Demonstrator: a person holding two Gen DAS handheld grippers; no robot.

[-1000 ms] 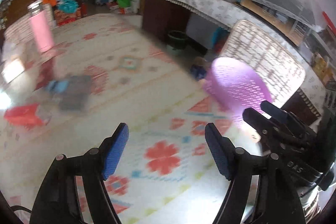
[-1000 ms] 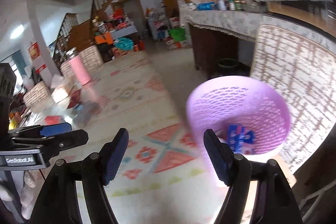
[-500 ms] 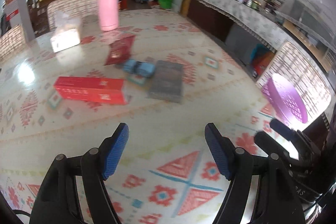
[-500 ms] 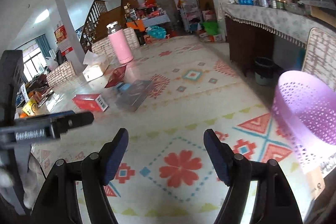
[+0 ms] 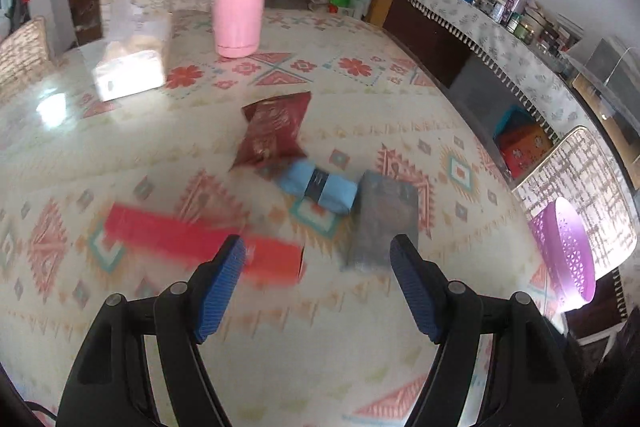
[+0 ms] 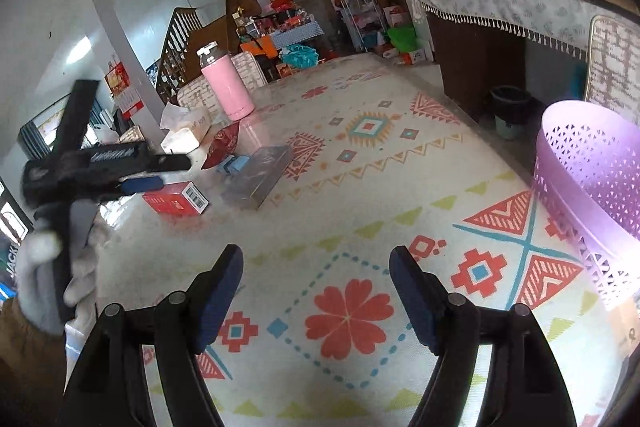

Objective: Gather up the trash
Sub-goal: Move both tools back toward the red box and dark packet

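left gripper (image 5: 316,281) jaws apart | gloved hand (image 6: 52,279) right view only | red box (image 5: 200,241) blurred, likely carton

red box (image 5: 200,243): long flat carton, lying flat on patterned tabletop, barcode on end face, blurred in left view
grey packet (image 5: 384,219): flat rectangular, lying flat, just right of blue pack
blue pack (image 5: 318,187): small light-blue bundle with dark band, lying between dark-red pouch and grey packet
dark-red pouch (image 5: 274,131): flat foil bag, lying flat, behind blue pack
purple basket (image 6: 592,187): perforated plastic, upright, at table's right edge, well apart from trash
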